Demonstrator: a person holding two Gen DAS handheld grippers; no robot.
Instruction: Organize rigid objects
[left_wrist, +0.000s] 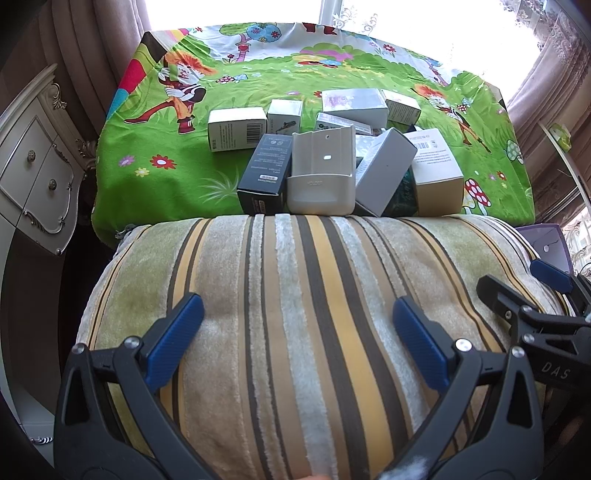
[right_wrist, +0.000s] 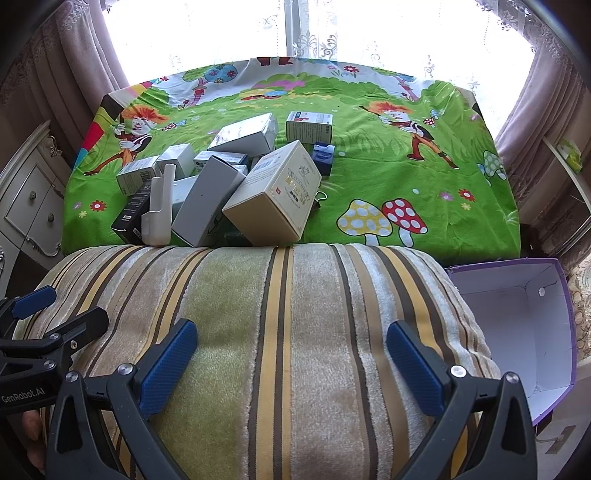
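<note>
A heap of small boxes lies on a green cartoon cloth (left_wrist: 166, 177) beyond a striped cushion (left_wrist: 295, 295). Among them are a white plastic holder (left_wrist: 320, 177), a black box (left_wrist: 264, 173), a grey box (left_wrist: 384, 170) and a beige box (right_wrist: 273, 195). The holder also shows in the right wrist view (right_wrist: 159, 210). My left gripper (left_wrist: 297, 332) is open and empty over the cushion. My right gripper (right_wrist: 291, 354) is open and empty over the cushion, to the right of the left one.
An open purple box with a white inside (right_wrist: 524, 325) stands right of the cushion. A cream carved cabinet (left_wrist: 33, 166) is at the left. Curtains and a bright window lie behind the table. The cloth's right half (right_wrist: 424, 177) holds no boxes.
</note>
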